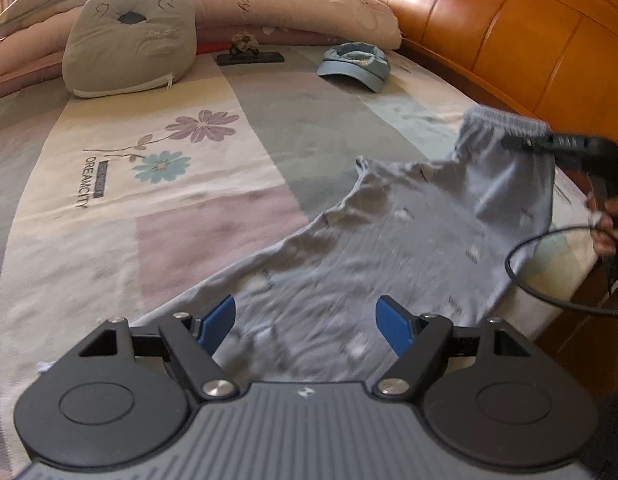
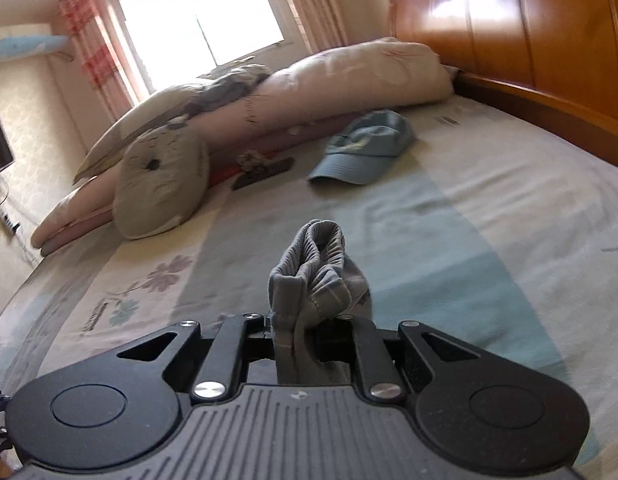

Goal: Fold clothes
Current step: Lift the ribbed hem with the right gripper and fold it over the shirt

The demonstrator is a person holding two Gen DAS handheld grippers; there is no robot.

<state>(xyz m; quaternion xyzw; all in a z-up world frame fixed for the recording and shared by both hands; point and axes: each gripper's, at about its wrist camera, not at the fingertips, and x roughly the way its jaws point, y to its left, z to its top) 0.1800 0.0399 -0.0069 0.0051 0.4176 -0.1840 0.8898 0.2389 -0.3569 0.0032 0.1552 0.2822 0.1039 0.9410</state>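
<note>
Right gripper (image 2: pixel 309 320) clamped on elastic waistband of light grey printed cotton shorts (image 1: pixel 389 248) trailing across the patterned bedsheet (image 1: pixel 149 200), left gripper (image 1: pixel 305 324) spread empty above them; thin bunched grip could slip.

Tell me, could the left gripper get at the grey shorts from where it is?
Probably yes: the left gripper is open right over the grey shorts, nothing lies between, and the right gripper only holds the waistband.

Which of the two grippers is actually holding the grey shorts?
The right gripper, clamped on the grey shorts at their waistband; the left gripper gapes open, empty.
</note>
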